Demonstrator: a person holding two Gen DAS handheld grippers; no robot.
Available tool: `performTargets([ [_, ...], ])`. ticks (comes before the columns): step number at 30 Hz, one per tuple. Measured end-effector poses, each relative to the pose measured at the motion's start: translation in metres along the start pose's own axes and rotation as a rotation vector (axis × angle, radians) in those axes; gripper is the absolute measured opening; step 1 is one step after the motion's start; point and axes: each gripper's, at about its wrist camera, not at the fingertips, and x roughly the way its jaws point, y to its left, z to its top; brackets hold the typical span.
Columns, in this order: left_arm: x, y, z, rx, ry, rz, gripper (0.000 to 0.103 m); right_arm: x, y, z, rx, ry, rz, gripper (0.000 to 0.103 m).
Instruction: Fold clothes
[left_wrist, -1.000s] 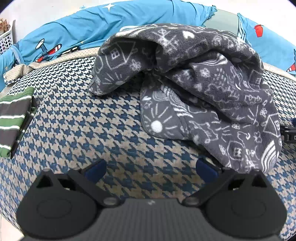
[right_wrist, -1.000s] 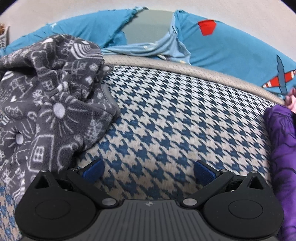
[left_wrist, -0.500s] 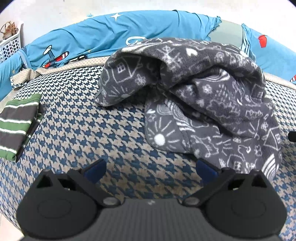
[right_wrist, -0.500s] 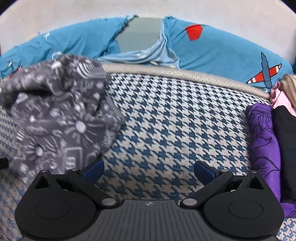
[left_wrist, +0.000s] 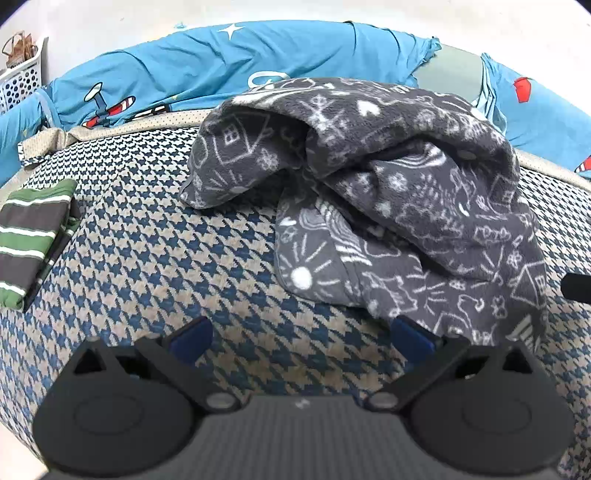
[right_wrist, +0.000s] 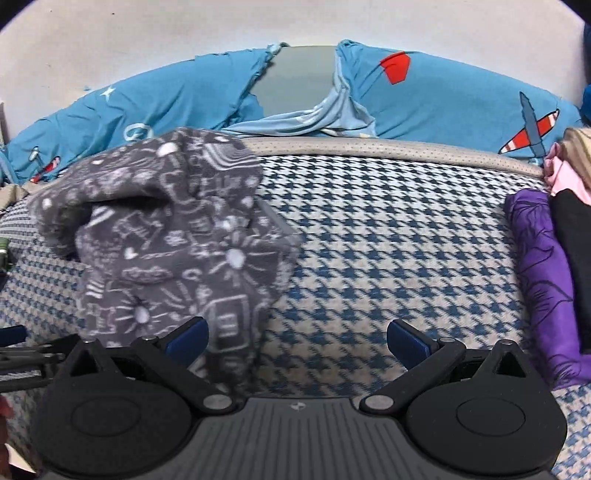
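Left wrist view shows the left gripper (left_wrist: 301, 338) with its jaws spread wide and nothing between them, only blue-and-beige houndstooth cover (left_wrist: 155, 258). A crumpled grey fleece garment (left_wrist: 388, 192) printed with white doodles lies heaped ahead of the jaws and off toward the right-hand finger; its lower hem hangs over that finger's blue pad (left_wrist: 410, 338), though whether cloth and pad touch cannot be told. Well out beyond the left-hand finger, a folded green-and-grey striped piece (left_wrist: 29, 247) rests flat on the cover. Past the heap, blue bedding with aeroplane prints (left_wrist: 207, 74) runs along the far edge.

Right wrist view has the right gripper (right_wrist: 297, 338) likewise open and empty. Here the same fleece garment (right_wrist: 173, 236) sits ahead and toward the left-hand finger, its lower fold dropping just beside and partly in front of that finger's pad (right_wrist: 186, 338). Far off to the side of the right-hand finger lies a purple cloth (right_wrist: 539, 280) with a black cloth (right_wrist: 576, 266) against it.
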Motion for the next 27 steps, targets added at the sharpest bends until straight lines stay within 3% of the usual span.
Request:
performTargets([
  [2, -0.001, -0.001, -0.001, 0.002, -0.001, 0.001, 0.103, -0.002, 0.007, -0.005, 0.008, -0.041, 0.007, 0.103],
  [15, -0.006, -0.008, -0.006, 0.015, 0.025, 0.014, 0.103, 0.0, 0.036, -0.014, -0.009, -0.083, 0.044, 0.103],
  [21, -0.003, -0.014, -0.012, 0.046, 0.057, 0.022, 0.103, 0.002, 0.047, -0.013, -0.03, -0.1, 0.036, 0.103],
  [27, -0.006, -0.021, -0.016, 0.092, 0.025, 0.032, 0.103, 0.005, 0.048, -0.01, -0.01, -0.117, -0.005, 0.103],
])
